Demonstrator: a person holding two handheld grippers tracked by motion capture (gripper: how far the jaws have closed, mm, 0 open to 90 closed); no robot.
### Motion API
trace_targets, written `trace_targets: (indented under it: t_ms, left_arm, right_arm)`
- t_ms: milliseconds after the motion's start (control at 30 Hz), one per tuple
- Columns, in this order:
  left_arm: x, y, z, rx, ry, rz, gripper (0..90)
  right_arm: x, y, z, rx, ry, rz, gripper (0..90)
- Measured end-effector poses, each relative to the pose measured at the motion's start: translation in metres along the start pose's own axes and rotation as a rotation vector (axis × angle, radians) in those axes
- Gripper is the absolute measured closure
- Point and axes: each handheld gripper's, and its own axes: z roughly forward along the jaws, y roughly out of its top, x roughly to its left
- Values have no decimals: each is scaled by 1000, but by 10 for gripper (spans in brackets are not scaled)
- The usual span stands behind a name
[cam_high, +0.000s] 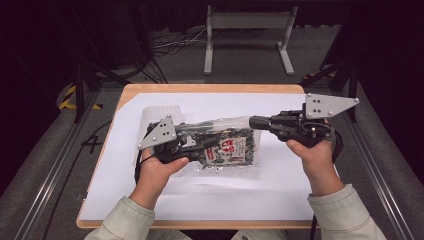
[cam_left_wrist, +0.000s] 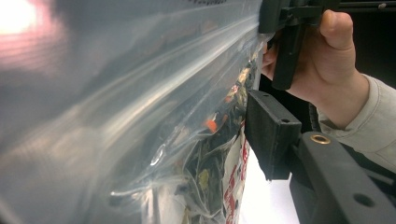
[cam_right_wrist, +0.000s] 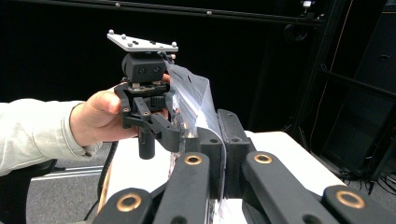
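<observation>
Right gripper (cam_right_wrist: 223, 140): we see its jaws closed on the clear top strip of the zip bag (cam_high: 220, 145), film pinched flat between the pads. In the high view the right gripper (cam_high: 256, 121) holds the bag's upper right corner, just above the white sheet (cam_high: 280, 185) covering the table (cam_high: 210, 88).

Left gripper (cam_high: 192, 142): jaws clamped on the same top edge, toward the left end; up close in its own view one pad (cam_left_wrist: 271, 133) presses against the plastic.

The zip bag hangs between the two claws, holding dark dried leaves and a red-and-white label. Its sealed strip runs left to right, from one claw to the other. We judge any pull must go along or across that line; both hands are equally near.
</observation>
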Motion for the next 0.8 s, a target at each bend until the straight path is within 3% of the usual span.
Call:
trace_targets:
  t_ms: [167,267,467,667,800]
  left_arm:
    - [-2,3,0,3,-17,18,590]
    - [-3,3,1,-9,-41,25,672]
    - [-10,5,6,-20,-82,-3,735]
    - [-11,8,8,-19,-87,2,745]
    - [-11,11,9,-16,-78,10,746]
  right_arm:
    - [-1,-1,-2,-5,-20,5,898]
    - [-2,-2,-6,-11,-39,9,887]
    - [-7,-6,-10,-23,-86,27,844]
    - [-7,-6,-13,-31,-106,23,799]
    - [-5,-4,-16,-31,-154,15,708]
